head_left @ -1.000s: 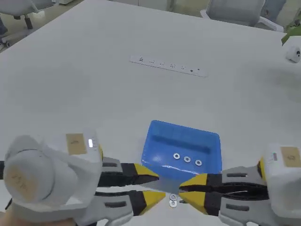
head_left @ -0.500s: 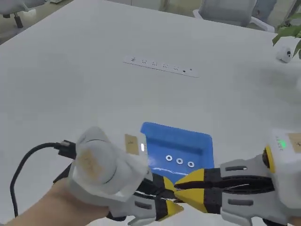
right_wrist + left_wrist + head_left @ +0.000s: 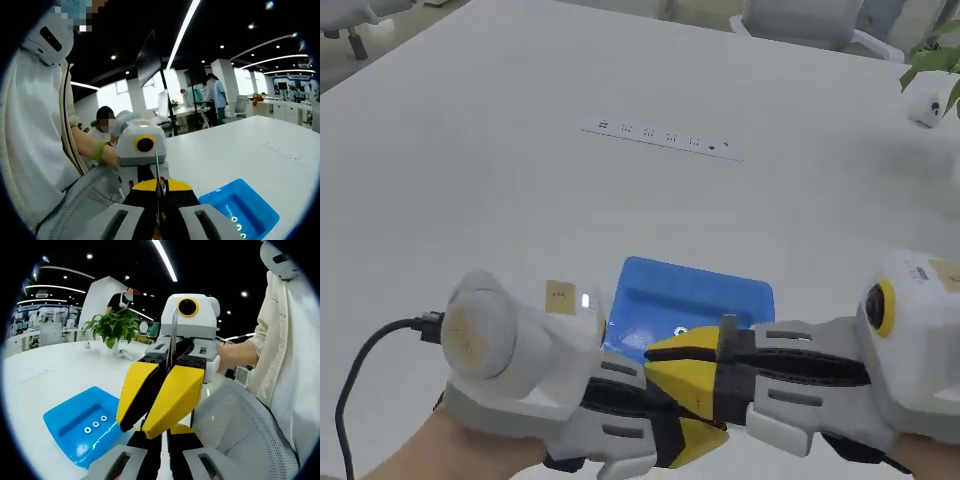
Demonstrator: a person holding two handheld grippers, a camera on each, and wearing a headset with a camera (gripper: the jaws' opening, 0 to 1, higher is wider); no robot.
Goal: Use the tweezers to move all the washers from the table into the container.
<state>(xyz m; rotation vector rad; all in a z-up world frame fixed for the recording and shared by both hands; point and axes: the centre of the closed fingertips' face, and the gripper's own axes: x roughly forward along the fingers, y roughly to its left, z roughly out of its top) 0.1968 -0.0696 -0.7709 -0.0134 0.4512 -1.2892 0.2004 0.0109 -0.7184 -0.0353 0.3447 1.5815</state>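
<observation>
Washers point(image 3: 95, 424), three, in container point(image 3: 65, 415) | likely light, flat, slippery metal; pinch rim | left gripper point(image 3: 155, 186), right gripper point(image 3: 135, 429) nose-to-nose beside container, jaw opening untellable

Blue container point(image 3: 700, 295), silver washers point(image 3: 95, 423), white table point(image 3: 520, 200); left tool point(image 3: 695, 445) and right tool point(image 3: 135, 430) yellow-tipped, white-bodied.

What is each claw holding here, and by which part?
Right claw seems shut on thin metal tweezers, grip point hidden between its jaws. Left claw: cannot tell.
</observation>
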